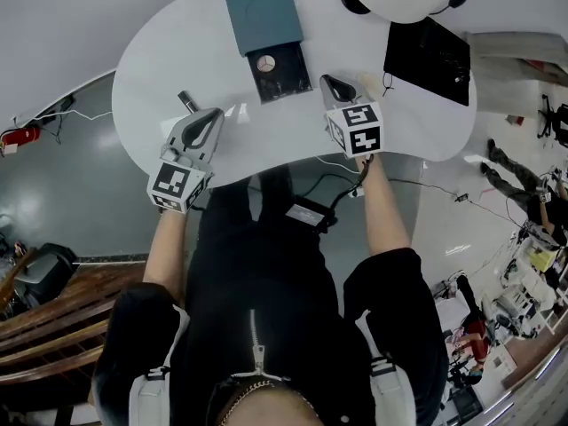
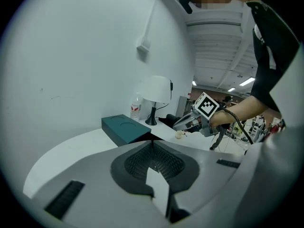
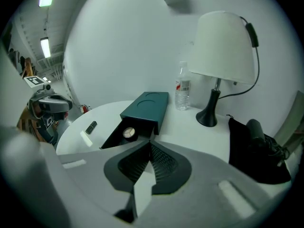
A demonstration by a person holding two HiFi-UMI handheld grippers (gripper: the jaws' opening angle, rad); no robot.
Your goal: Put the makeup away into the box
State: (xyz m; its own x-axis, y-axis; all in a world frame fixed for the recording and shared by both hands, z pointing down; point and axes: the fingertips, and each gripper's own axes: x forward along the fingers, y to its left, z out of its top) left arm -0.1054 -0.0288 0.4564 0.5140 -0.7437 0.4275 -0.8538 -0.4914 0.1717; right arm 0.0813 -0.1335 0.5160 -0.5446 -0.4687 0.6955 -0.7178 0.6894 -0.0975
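While both grippers hang over the near edge of the surface [image 1: 160, 69], neither carries anything.

Left gripper [image 1: 215, 114]: jaws together, nothing between them in its own view. It sits at the left of the surface, pointing across it.

Right gripper [image 1: 327, 78]: jaws together too, nothing visible between them. It sits right of the drawer [image 1: 282, 74], tilted downward. A small cream lump [image 2: 179, 134] lies on the surface just beside its tip; what it is cannot be told.

Box [image 1: 260, 7]: teal, lying flat at the far middle of the surface, with its dark drawer pulled out toward the person.

Makeup:
- Compact [image 1: 266, 62]: round, inside the open drawer, near the box mouth.
- Lipstick [image 1: 186, 100]: dark tube lying on the surface left of the drawer, just beyond the left gripper, apart from the box.

Other items: a lamp [image 3: 223, 46] with a white shade stands to the right behind the box, a bottle [image 3: 183, 93] between box and lamp, and a black bag [image 1: 428, 56] at the right end.
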